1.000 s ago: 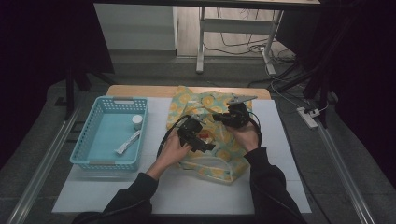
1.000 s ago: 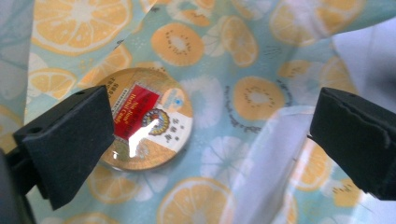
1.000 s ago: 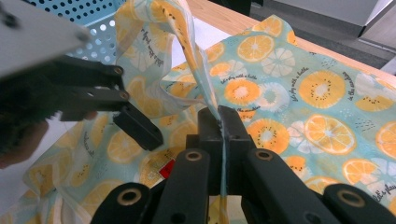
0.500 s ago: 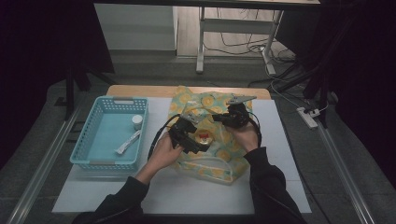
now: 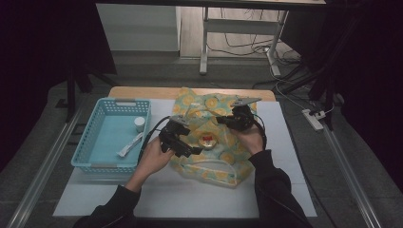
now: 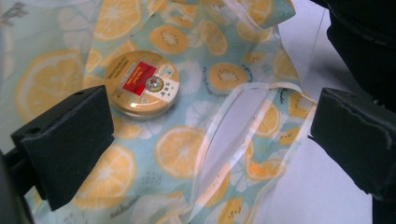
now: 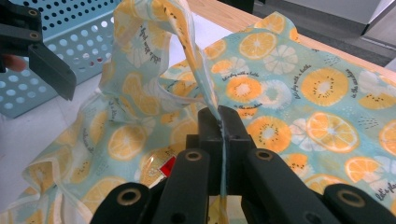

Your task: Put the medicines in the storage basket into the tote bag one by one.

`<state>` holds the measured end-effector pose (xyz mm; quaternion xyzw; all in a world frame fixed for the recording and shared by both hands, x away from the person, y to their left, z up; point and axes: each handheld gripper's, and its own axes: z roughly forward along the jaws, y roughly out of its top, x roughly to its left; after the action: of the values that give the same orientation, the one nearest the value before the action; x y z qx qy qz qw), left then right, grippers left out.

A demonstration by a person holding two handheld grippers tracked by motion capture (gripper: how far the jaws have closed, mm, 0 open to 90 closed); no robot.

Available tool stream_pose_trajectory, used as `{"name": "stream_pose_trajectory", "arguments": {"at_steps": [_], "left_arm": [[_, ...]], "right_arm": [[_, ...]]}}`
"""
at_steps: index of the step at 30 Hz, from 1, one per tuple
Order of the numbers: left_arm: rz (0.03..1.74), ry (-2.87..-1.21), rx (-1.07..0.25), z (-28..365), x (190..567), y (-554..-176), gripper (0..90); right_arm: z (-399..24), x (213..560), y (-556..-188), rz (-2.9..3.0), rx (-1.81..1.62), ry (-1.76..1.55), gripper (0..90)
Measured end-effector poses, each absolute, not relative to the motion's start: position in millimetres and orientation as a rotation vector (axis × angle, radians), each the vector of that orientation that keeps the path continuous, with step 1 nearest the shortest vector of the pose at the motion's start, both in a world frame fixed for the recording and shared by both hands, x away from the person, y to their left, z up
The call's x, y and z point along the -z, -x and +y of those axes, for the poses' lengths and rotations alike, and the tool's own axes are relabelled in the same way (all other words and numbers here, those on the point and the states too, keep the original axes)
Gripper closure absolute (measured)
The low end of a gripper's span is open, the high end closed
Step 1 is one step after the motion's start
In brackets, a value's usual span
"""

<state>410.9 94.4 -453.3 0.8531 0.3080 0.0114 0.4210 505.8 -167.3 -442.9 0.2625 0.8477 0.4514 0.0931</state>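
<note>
We note bag (image 5: pixel 209 142) at table (image 5: pixel 285 190) centre, tin (image 6: pixel 141 83) lying on it. Right gripper (image 7: pixel 222 122) pinches bag edge, lifted. Left gripper (image 6: pixel 210 135) spread wide above bag, holding nothing.

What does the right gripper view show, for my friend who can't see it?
The right gripper pinches an edge of a fruit-print cloth bag, lifting it off a white table. The left gripper hovers near a blue basket.

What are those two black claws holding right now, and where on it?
The right gripper pinches the fruit-print bag by its upper edge or handle. The left gripper stands open above the bag, holding nothing.
</note>
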Motion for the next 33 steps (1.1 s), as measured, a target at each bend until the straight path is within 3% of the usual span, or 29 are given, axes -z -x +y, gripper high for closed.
{"name": "stream_pose_trajectory", "arguments": {"at_steps": [18, 33], "left_arm": [[0.862, -2.134, -0.14, 133.1, 447.3, -398.6, 0.0], [1.031, -2.107, -0.244, 195.0, 440.7, -396.9, 0.0]], "right_arm": [[-166.3, 439.9, -501.8, 2.534, -1.34, -0.742, 89.1], [-168.0, 438.3, -500.9, 2.528, -1.344, -0.748, 89.1]]}}
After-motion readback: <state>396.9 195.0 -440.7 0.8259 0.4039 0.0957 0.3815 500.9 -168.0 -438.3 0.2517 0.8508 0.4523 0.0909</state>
